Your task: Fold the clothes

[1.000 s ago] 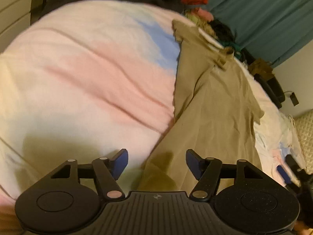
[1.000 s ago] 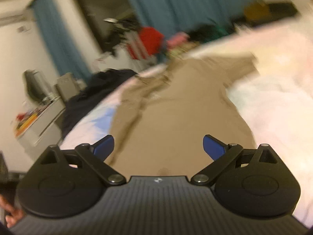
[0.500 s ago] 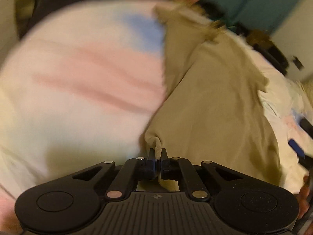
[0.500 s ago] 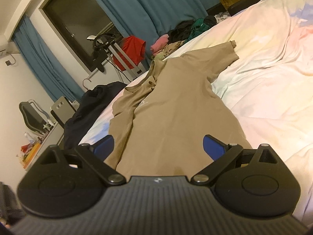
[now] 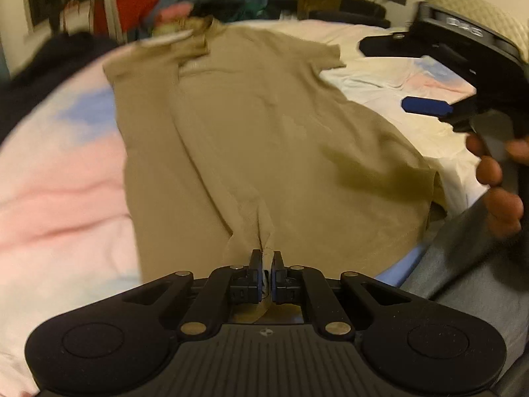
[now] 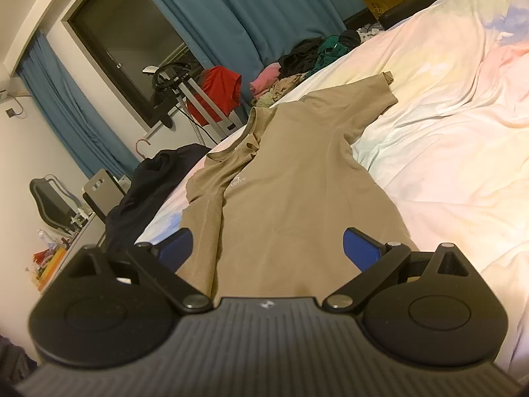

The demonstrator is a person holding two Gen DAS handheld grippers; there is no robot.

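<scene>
A tan T-shirt [image 5: 258,125] lies spread on the bed, collar toward the far side, one sleeve folded over on the left. My left gripper [image 5: 267,263] is shut on the shirt's near hem, and the cloth puckers up into the pinch. In the right wrist view the same tan T-shirt [image 6: 297,198] stretches away under my right gripper [image 6: 267,246], which stands open above the hem with nothing between its blue pads. From the left wrist view that right gripper [image 5: 463,99] is at the far right, held by a hand [image 5: 496,182].
The bed has a pastel pink, blue and white sheet [image 6: 446,132]. A heap of clothes [image 6: 297,66] lies at the far edge, with a red garment [image 6: 220,91] on a rack and a dark garment [image 6: 148,192] to the left. Blue curtains [image 6: 264,10] hang behind.
My left gripper closed on the shirt's near hem and has pulled it, shifting toward the shirt's middle. The right gripper stayed open and steadied over the hem.
</scene>
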